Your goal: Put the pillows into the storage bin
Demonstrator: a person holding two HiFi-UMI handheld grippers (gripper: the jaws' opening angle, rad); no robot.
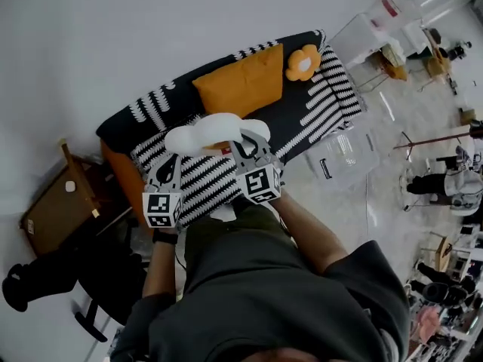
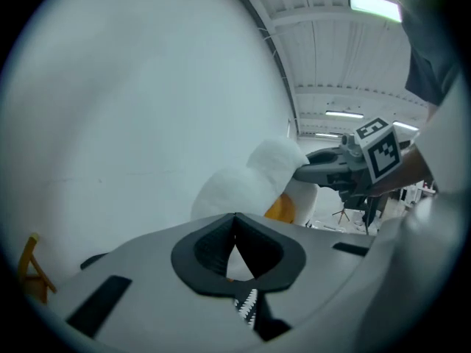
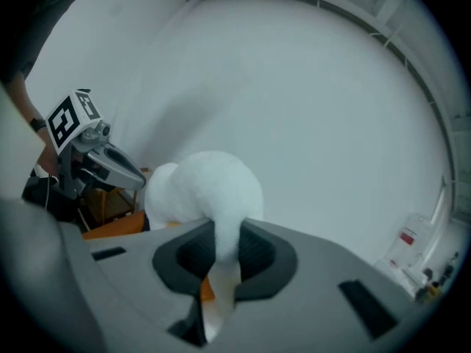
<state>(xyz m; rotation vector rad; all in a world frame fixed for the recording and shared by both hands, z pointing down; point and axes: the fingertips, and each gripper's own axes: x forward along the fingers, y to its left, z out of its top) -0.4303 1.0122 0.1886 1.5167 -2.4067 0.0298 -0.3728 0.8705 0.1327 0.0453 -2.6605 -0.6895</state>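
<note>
Puffy white pillow (image 1: 205, 133), orange patch peeking out: right gripper (image 3: 224, 235) clamps one fat lobe, left gripper (image 2: 235, 230) pinches its edge.

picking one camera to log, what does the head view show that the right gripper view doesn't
Only the head view: the striped sofa cover, the flower pillow lying on it, and the clear storage bin on the floor beside the sofa. Only the right gripper view: the right gripper seen close up, its jaws pinching a fold of the white pillow. Both: the white pillow held up, and the left gripper at its other end.
</note>
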